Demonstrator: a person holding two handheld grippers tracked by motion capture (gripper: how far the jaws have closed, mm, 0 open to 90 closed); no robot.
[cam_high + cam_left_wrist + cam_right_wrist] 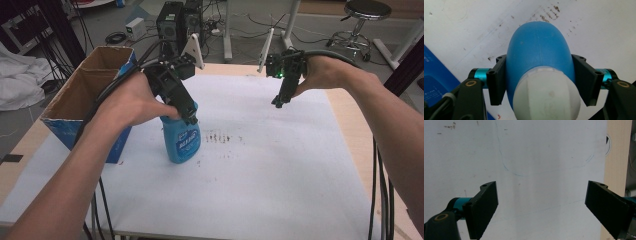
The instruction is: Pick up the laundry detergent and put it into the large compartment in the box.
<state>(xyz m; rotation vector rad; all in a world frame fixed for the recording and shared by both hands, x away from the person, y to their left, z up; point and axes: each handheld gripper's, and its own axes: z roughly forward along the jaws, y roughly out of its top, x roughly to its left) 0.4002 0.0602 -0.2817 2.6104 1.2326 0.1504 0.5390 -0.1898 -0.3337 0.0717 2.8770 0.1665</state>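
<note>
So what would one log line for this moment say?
left gripper: shut on blue bottle | right gripper: open, above white sheet | box: beside bottle

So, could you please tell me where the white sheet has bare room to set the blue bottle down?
Bare sheet lies right of the blue bottle, under the open right hand-held gripper, and along the near edge. It is crowded at the left, where the cardboard box stands close by the bottle.
</note>
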